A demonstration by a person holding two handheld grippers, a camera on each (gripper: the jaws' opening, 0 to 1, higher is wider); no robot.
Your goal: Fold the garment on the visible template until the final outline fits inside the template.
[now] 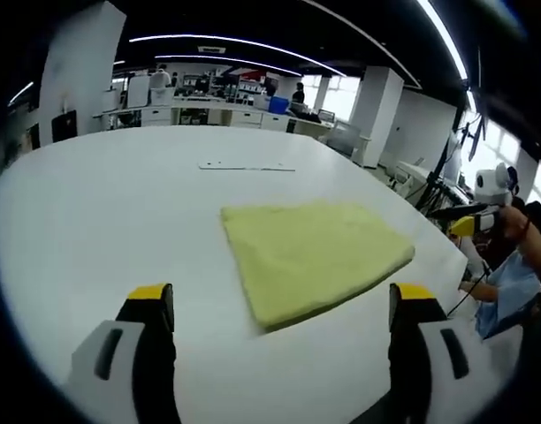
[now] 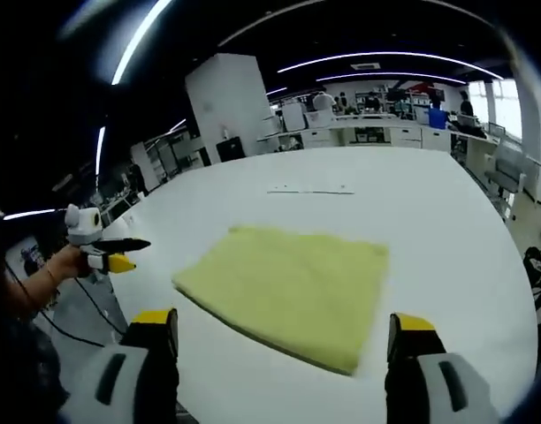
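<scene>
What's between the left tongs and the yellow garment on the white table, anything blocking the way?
Nothing visible blocks it. In the left gripper view, the left tongs are open with bare white table ahead, then the near edge of the yellow garment. The right tongs are off to the side, past the garment's far corner.

Bright overhead strip lighting, fisheye warp

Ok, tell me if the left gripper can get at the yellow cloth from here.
Probably yes. The left gripper is open, and the yellow cloth lies flat on the white table just ahead, with nothing between them.
</scene>
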